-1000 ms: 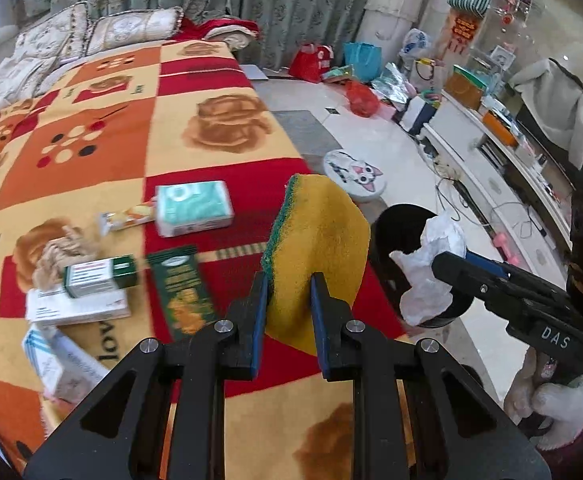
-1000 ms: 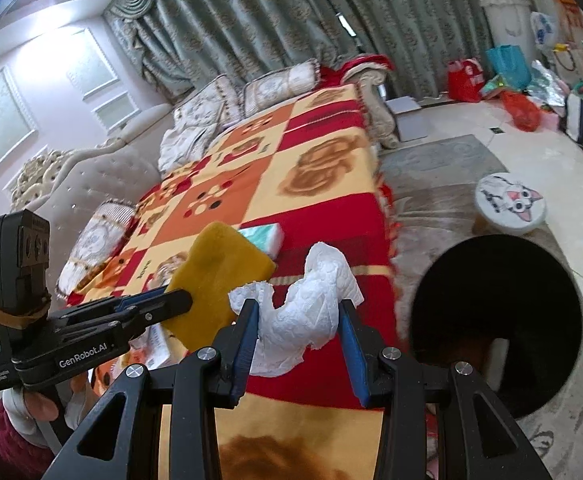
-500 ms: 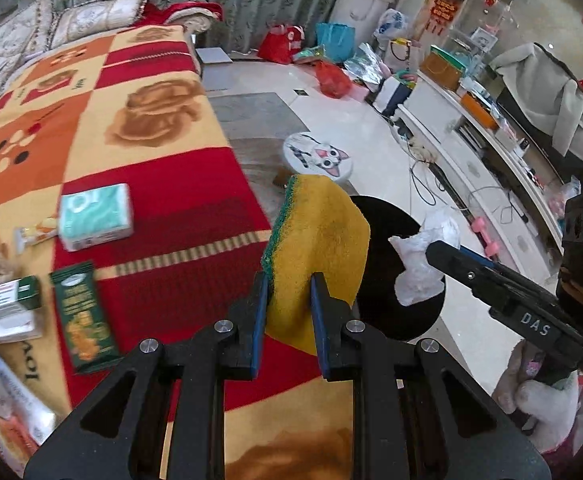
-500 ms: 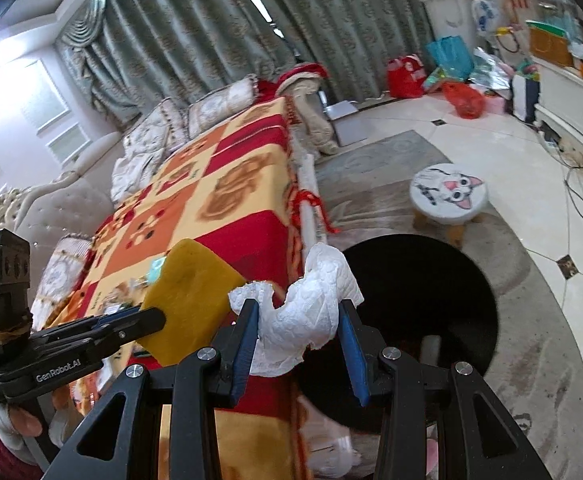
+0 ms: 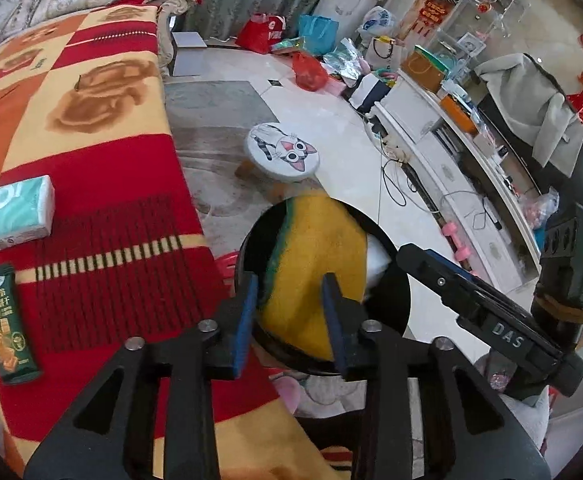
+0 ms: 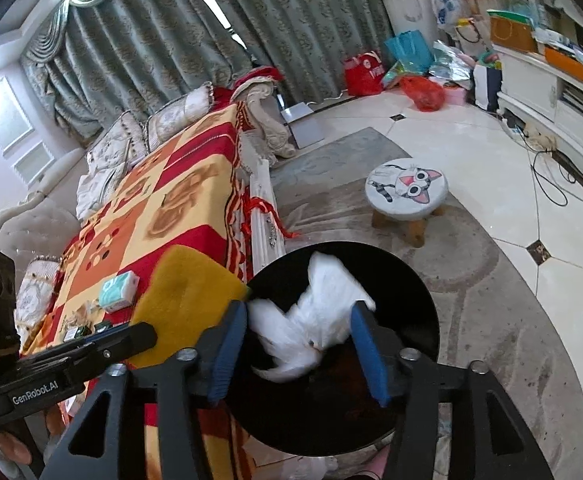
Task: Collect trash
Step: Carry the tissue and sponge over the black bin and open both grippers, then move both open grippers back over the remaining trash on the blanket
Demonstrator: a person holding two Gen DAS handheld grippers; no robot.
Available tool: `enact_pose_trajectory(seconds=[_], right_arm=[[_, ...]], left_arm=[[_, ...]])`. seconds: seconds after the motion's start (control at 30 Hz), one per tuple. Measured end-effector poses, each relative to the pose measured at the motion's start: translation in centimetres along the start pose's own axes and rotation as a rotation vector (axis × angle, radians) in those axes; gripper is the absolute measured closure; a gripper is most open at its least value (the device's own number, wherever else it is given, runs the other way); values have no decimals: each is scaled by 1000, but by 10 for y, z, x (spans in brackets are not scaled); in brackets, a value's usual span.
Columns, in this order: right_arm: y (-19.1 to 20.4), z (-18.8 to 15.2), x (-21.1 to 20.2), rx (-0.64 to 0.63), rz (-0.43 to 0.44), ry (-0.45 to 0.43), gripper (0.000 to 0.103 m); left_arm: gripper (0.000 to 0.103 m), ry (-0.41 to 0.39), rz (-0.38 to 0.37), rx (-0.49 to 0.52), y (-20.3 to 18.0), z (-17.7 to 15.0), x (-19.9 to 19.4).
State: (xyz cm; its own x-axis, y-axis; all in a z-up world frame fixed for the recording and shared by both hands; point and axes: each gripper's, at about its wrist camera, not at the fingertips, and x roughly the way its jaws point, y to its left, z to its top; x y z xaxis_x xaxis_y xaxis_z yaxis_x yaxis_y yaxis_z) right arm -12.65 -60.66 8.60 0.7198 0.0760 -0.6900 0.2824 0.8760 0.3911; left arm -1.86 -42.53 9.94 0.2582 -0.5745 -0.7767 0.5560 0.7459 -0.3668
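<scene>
Bed edge (image 5: 91, 240) | both jaws now spread over bin (image 6: 411, 280) | tissue (image 6: 323, 312) released

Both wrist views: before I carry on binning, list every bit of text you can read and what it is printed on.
"DAS" on the right gripper body, left wrist view.
"GenRobot.AI" on the left gripper body, right wrist view.
Green snack packet: Chinese characters, too small to read reliably.
Teal tissue pack: large white marks, not legible as a word.
Red bag and red wall hangings: print too blurred to read.
</scene>
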Motion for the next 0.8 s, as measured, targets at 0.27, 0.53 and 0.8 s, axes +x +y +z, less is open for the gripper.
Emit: enact_pose_trajectory(seconds=[0.27, 0.53, 0.8], right_arm=[[-3, -1, -4, 15, 9, -4, 34], [21, -7, -4, -21, 37, 7, 34], [60, -20, -1, -80, 78, 35, 34]], left_arm=[[62, -2, 31, -8, 5, -4, -7], [62, -27, 98, -6, 18, -18, -32], [62, -48, 176, -33, 47, -40, -62]])
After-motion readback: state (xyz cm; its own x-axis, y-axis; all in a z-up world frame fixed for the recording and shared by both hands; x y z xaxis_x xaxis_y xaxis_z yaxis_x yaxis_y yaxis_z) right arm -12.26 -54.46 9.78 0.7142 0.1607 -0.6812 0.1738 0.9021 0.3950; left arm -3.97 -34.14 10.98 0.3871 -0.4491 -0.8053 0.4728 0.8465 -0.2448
